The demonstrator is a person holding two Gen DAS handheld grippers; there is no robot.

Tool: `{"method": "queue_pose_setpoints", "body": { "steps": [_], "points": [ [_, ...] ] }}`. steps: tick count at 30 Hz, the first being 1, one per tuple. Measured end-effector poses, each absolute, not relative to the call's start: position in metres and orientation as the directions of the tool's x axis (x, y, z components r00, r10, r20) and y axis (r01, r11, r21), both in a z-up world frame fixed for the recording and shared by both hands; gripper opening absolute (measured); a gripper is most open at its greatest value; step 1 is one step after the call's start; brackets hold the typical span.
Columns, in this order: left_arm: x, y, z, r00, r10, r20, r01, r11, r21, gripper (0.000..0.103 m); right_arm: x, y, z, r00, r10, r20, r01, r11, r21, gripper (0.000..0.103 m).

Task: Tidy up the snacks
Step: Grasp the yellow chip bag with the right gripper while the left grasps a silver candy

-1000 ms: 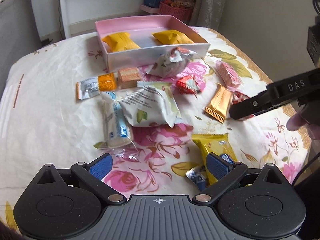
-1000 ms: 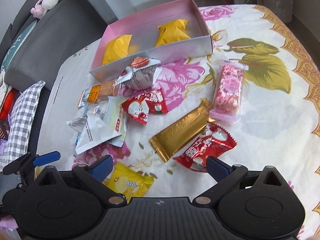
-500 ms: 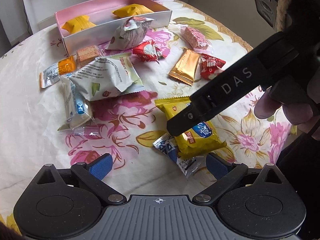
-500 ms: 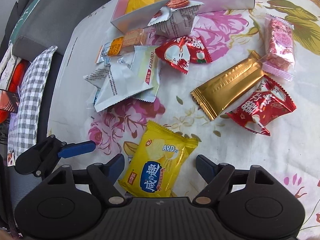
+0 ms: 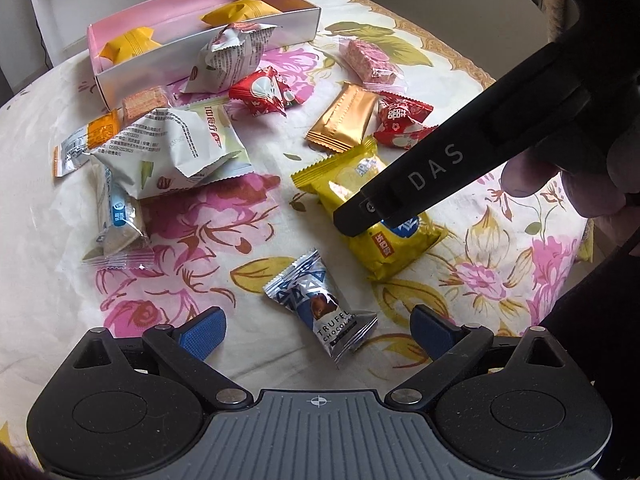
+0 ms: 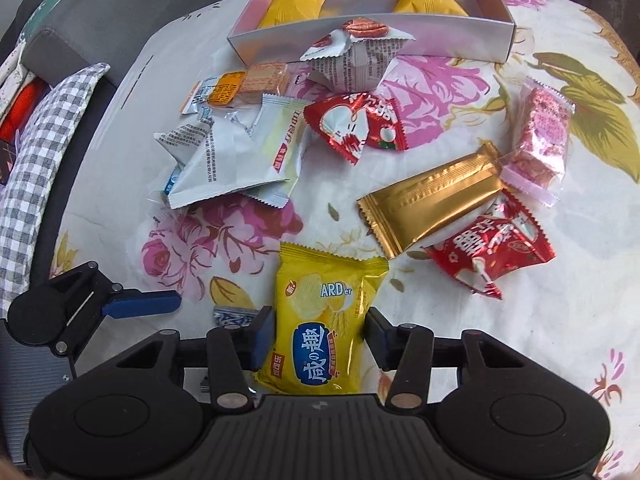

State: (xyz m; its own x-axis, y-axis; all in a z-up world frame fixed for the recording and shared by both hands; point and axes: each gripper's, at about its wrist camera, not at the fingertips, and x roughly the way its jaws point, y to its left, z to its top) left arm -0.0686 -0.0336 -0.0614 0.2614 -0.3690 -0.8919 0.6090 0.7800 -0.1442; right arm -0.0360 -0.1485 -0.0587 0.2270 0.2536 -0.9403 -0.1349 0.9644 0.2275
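Right gripper [image 6: 320, 344] is down over the yellow biscuit packet [image 6: 324, 320], jaws closing on it now, blue pads flanking the wrapper's two long edges and, by the look of it, just meeting the foil. That packet lies at six o'clock in the right wrist view, near the table's front edge, with the gold bar [image 6: 432, 204] off at two o'clock and the pink box [image 6: 372, 28] up at twelve, two orange packets already inside. So this reads as the pick step: one snack being secured while the rest lie loose on the floral tablecloth [image 6: 540, 340]. The left gripper [image 5: 318, 330] hangs spread wide and empty above the silver truffle chocolate [image 5: 320, 312]. Next, I'd judge, calls for a firm squeeze without crushing the biscuits, a clean lift, then a carry over the clutter toward the box at twelve o'clock.
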Motion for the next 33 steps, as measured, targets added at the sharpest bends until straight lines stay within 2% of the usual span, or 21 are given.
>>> {"method": "queue_pose_setpoints", "body": {
  "steps": [5,8,10,16,26,31,33],
  "points": [
    [-0.066,-0.036,-0.064,0.273,-0.354,-0.895,0.588,0.797,-0.136,0.087,-0.035,-0.154,-0.057,0.265,0.18,-0.947,-0.171,0.976,0.137,0.041],
    [-0.065,-0.037,-0.065,0.3,-0.324,-0.897,0.585,0.805,-0.095,0.075,-0.032,-0.159,-0.058,0.256,0.195,-0.947,-0.154,0.975,0.159,0.046],
    [-0.065,-0.038,-0.064,0.322,-0.298,-0.899,0.589,0.806,-0.056,0.062,-0.031,-0.161,-0.06,0.248,0.195,-0.949,-0.14,0.976,0.164,0.054],
    [-0.063,-0.032,-0.062,0.337,-0.283,-0.898,0.579,0.814,-0.039,0.043,-0.031,-0.159,-0.062,0.241,0.203,-0.949,-0.126,0.976,0.177,0.062],
    [-0.054,-0.028,-0.062,0.348,-0.303,-0.887,0.54,0.839,-0.074,0.044,-0.035,-0.148,-0.065,0.247,0.177,-0.953,-0.18,0.974,0.135,0.07],
    [-0.056,-0.032,-0.063,0.364,-0.288,-0.886,0.545,0.837,-0.048,0.042,-0.042,-0.138,-0.068,0.264,0.138,-0.954,-0.254,0.965,0.07,0.069],
    [-0.056,-0.032,-0.063,0.368,-0.283,-0.886,0.544,0.838,-0.043,0.041,-0.044,-0.133,-0.069,0.279,0.11,-0.954,-0.28,0.959,0.028,0.065]
  ]
}}
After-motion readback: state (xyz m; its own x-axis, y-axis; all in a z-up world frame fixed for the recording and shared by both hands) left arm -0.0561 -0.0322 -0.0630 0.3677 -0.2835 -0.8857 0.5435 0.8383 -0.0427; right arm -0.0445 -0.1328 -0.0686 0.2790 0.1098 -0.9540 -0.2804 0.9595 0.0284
